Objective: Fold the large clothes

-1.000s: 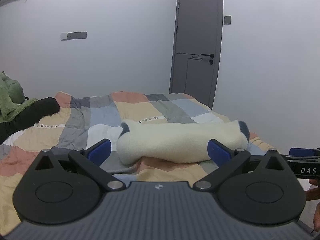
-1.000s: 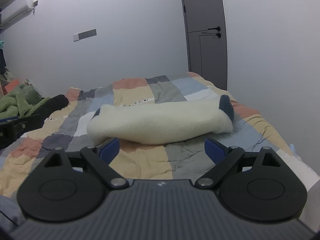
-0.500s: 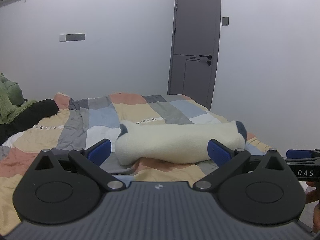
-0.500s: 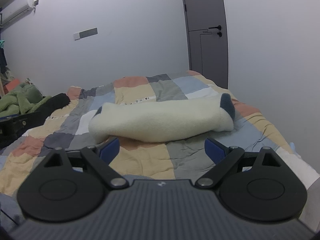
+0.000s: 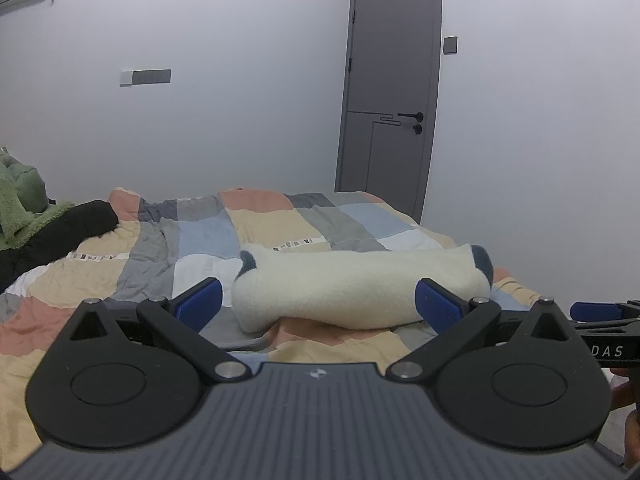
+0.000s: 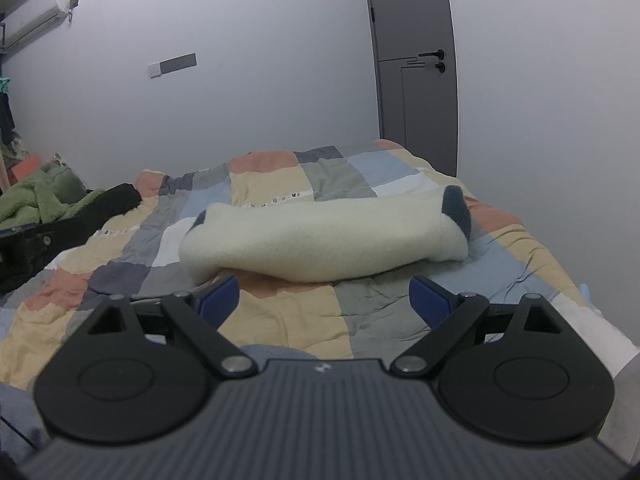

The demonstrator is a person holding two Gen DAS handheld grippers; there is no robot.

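Note:
A cream fleece garment (image 5: 360,284) with dark blue trim lies folded into a long thick bundle across the patchwork quilt (image 5: 260,228) on the bed. It also shows in the right wrist view (image 6: 324,236). My left gripper (image 5: 318,306) is open and empty, held back from the bundle at the near side of the bed. My right gripper (image 6: 324,300) is open and empty too, a little short of the bundle. The right gripper's blue tip (image 5: 596,312) shows at the right edge of the left wrist view.
A green fleece heap (image 6: 44,196) and a black garment (image 6: 108,204) lie at the bed's left side. A grey door (image 5: 392,96) stands closed behind the bed's far right corner. White walls run behind and to the right.
Both grippers have drawn back slightly and stayed open. The folded bundle has not moved.

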